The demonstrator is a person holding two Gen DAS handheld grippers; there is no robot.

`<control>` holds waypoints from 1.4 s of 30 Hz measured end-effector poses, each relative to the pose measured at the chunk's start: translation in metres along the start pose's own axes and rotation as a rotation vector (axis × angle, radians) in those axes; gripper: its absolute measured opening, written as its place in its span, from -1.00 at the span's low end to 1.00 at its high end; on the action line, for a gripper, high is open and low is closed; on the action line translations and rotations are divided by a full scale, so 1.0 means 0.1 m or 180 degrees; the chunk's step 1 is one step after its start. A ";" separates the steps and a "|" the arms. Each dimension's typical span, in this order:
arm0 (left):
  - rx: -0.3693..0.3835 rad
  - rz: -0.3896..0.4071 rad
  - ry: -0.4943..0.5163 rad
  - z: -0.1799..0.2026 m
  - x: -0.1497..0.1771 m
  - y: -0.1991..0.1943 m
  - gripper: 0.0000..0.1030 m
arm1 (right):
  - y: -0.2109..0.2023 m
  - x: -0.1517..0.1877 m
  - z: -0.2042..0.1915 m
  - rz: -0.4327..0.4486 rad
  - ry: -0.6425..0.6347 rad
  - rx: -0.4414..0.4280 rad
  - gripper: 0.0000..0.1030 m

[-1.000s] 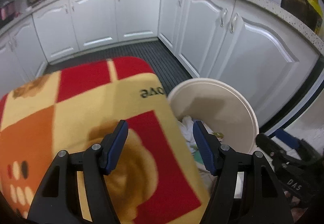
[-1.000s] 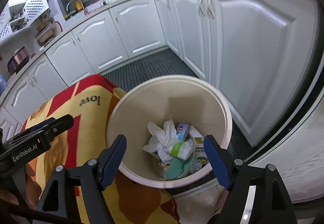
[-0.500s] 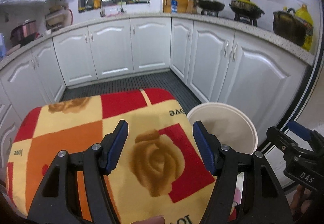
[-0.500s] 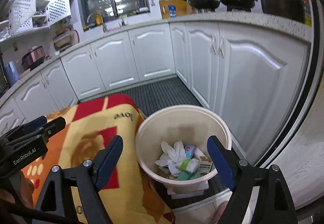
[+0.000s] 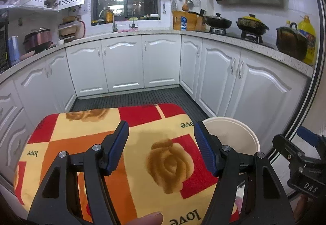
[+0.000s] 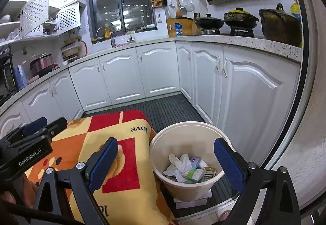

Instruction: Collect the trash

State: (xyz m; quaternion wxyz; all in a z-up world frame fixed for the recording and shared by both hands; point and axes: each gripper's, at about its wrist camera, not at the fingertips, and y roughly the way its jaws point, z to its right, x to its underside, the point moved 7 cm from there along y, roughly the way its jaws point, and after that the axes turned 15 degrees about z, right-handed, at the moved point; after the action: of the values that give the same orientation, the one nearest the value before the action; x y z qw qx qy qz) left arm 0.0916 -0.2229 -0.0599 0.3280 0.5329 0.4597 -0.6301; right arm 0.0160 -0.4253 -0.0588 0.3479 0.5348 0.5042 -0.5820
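Observation:
A cream trash bin [image 6: 187, 129] stands on the dark floor beside a table draped in a red, orange and yellow rose cloth [image 6: 122, 164]. Crumpled white tissues, small cartons and a green packet [image 6: 189, 168] lie inside it. My right gripper [image 6: 165, 155] hovers above and in front of the bin, its jaws opening, nothing between them. My left gripper [image 5: 161, 139] is open over the cloth [image 5: 142, 143], holding nothing. The bin's rim [image 5: 232, 123] shows at its right, and the right gripper's body [image 5: 301, 159] at the frame's right edge.
White lower cabinets [image 6: 159, 70] wrap around the room under a speckled counter [image 6: 244, 41]. Pots and a wok [image 6: 240, 15] sit on the stove; a sink tap [image 5: 106, 15] stands below the window. A fingertip [image 5: 150, 218] shows at the left view's bottom edge.
Both grippers rose and pulled back from the bin, tilting up so the counter and window came into view. The right gripper's jaws spread wider. The left gripper's jaws kept their gap.

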 end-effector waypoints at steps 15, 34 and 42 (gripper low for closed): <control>-0.0093 0.0068 0.0019 -0.01 -0.02 -0.10 0.27 | -0.07 -0.03 -0.08 0.0031 -0.0120 0.0079 0.87; -0.0135 0.0080 -0.0017 -0.02 0.00 -0.11 0.27 | -0.08 -0.07 -0.08 0.0109 -0.0091 0.0089 0.88; -0.0140 0.0077 -0.0007 -0.02 0.00 -0.11 0.27 | -0.06 -0.04 -0.10 0.0077 -0.0132 0.0101 0.88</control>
State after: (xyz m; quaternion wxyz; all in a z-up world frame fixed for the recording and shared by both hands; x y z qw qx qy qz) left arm 0.0829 -0.2168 -0.0578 0.3477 0.5304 0.4667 -0.6164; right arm 0.0138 -0.4143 -0.0527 0.3569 0.5340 0.4811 -0.5967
